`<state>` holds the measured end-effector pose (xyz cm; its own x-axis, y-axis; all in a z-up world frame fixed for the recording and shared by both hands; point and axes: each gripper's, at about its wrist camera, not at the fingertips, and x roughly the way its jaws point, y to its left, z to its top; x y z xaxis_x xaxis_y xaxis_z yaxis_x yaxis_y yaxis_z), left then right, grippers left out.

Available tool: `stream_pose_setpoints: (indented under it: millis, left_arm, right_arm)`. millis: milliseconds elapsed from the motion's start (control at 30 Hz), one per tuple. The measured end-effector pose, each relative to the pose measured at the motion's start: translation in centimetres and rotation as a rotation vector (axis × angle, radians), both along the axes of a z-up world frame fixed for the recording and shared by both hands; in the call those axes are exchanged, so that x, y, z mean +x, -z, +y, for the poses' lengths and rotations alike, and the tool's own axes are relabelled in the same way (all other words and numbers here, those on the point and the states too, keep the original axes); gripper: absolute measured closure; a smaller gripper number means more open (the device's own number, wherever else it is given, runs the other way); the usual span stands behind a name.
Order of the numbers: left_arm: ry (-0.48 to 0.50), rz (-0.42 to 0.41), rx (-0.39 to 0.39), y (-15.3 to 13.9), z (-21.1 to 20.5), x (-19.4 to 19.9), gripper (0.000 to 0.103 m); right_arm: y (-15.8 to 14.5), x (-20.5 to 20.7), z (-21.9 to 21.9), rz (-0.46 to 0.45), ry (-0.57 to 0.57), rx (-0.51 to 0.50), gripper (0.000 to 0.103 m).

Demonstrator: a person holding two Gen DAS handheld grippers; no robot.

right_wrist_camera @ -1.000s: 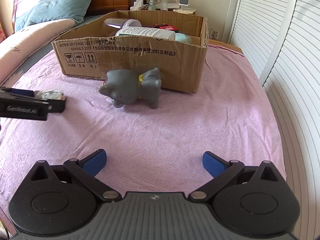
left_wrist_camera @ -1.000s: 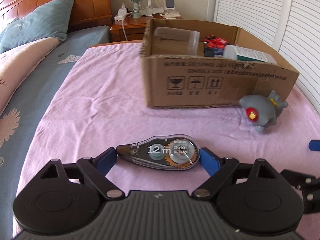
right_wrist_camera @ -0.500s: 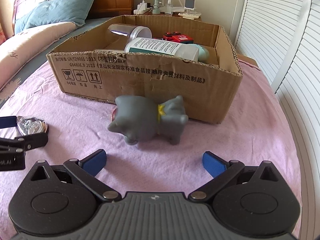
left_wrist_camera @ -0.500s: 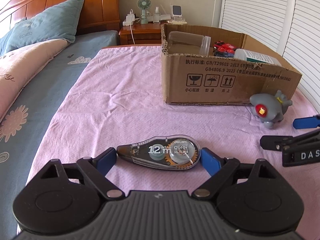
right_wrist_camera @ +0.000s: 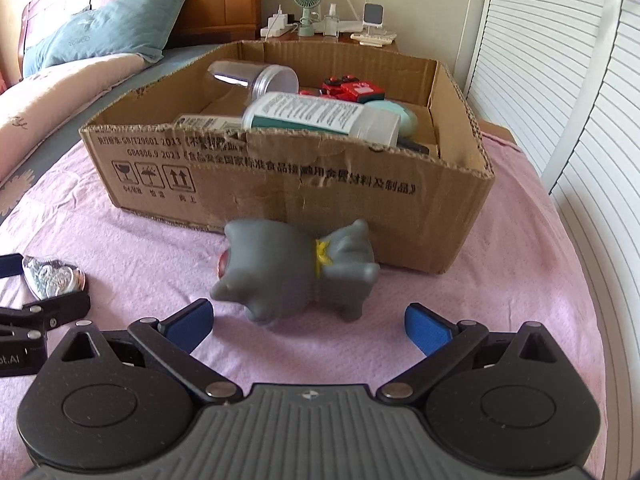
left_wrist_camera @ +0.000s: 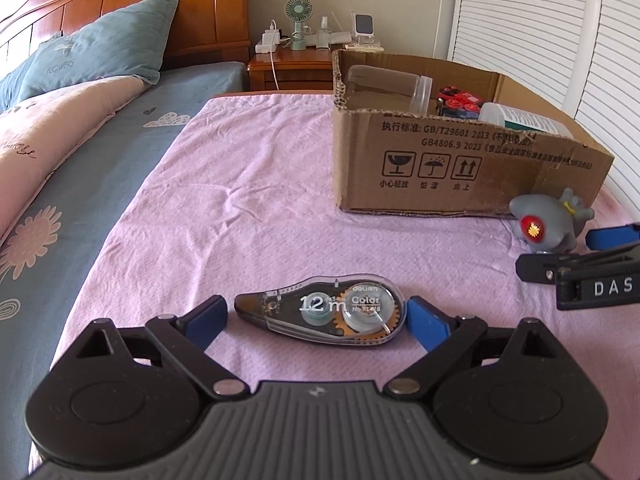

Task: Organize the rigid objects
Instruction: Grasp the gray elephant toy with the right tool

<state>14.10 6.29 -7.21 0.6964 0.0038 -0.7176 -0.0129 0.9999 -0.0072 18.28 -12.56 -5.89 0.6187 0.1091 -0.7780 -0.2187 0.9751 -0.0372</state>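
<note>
A clear correction tape dispenser (left_wrist_camera: 324, 312) lies flat on the pink cloth between the fingers of my left gripper (left_wrist_camera: 316, 317). Its jaws are opening: a gap shows at the left pad, and the right pad sits at the tape's rounded end without pressing. A grey toy animal (right_wrist_camera: 296, 276) with a yellow collar stands in front of the cardboard box (right_wrist_camera: 280, 184). My right gripper (right_wrist_camera: 310, 322) is open, its blue pads on either side of the toy's near end and clear of it. The toy (left_wrist_camera: 548, 226) also appears at the right of the left wrist view.
The box (left_wrist_camera: 440, 168) holds a clear jar (right_wrist_camera: 248, 78), a white bottle (right_wrist_camera: 320, 116) and a red toy car (right_wrist_camera: 352, 88). A bed with pillows lies to the left, a nightstand behind the box, and slatted doors to the right.
My right gripper has moved in towards the grey toy, which now sits just ahead of its fingers. My left gripper's jaws have spread a little off the tape dispenser.
</note>
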Motion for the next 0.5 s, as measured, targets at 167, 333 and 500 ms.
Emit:
stream_pose_setpoints:
  millis: [167, 333, 500]
  left_arm:
    - [-0.004, 0.000, 0.001, 0.0, 0.0, 0.0, 0.007]
    - [-0.011, 0.005, 0.001, 0.1, -0.1, 0.0, 0.007]
    - [-0.013, 0.008, 0.000, 0.0, -0.1, 0.1, 0.007]
  right_arm:
    - [-0.8, 0.2, 0.5, -0.040, -0.020, 0.002, 0.000]
    - [-1.2, 1.0, 0.8, -0.047, -0.034, 0.011, 0.007]
    - [-1.2, 1.3, 1.1, -0.042, -0.047, 0.007, 0.018]
